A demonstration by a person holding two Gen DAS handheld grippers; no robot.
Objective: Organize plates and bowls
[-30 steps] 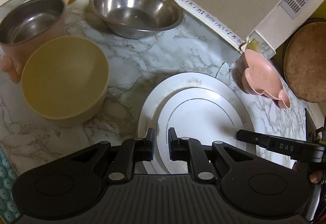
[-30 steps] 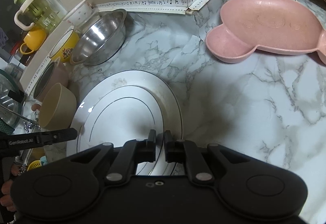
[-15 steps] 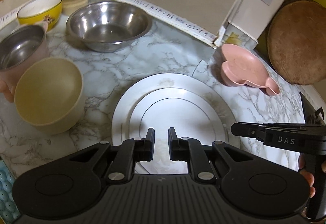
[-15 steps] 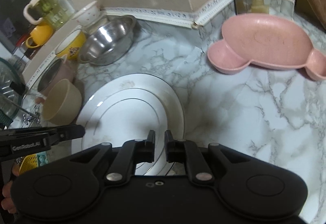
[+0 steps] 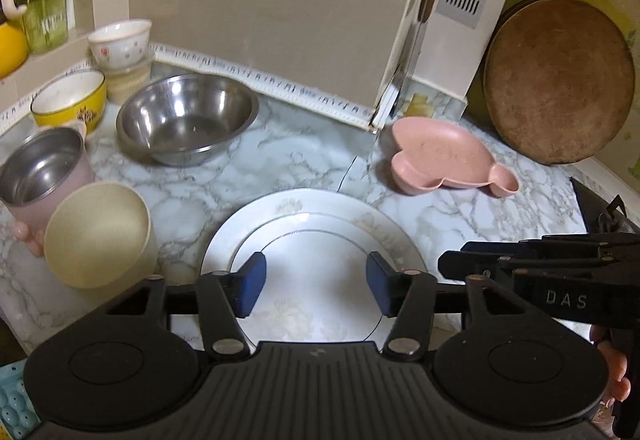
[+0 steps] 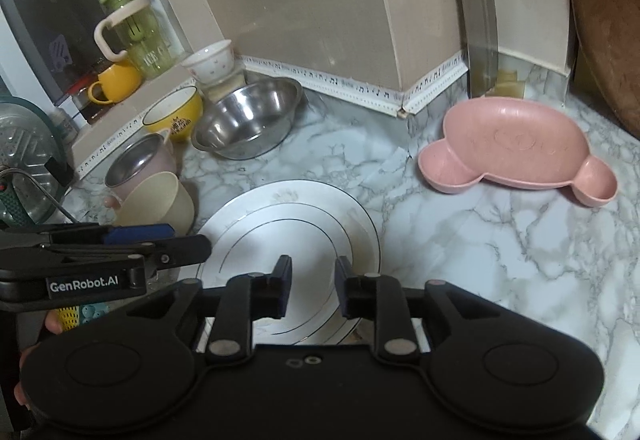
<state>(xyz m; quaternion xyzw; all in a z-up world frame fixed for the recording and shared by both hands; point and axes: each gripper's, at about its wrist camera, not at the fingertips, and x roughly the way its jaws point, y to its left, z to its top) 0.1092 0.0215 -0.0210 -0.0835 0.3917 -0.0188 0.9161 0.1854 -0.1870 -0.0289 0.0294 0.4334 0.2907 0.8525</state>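
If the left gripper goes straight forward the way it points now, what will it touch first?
Probably the white plates directly below and ahead of the open left gripper. If it passes above them, the marble counter comes next; depth is unclear.

Below our left gripper (image 5: pixel 316 280), its body hides the white plate's (image 5: pixel 312 216) near rim. Left of those jaws, the beige bowl (image 5: pixel 96 236) hides part of the steel-lined pink cup (image 5: pixel 44 172).

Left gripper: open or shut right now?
Open. The left gripper shows a wide gap between its blue pads, with the white plate visible between them; it holds nothing.
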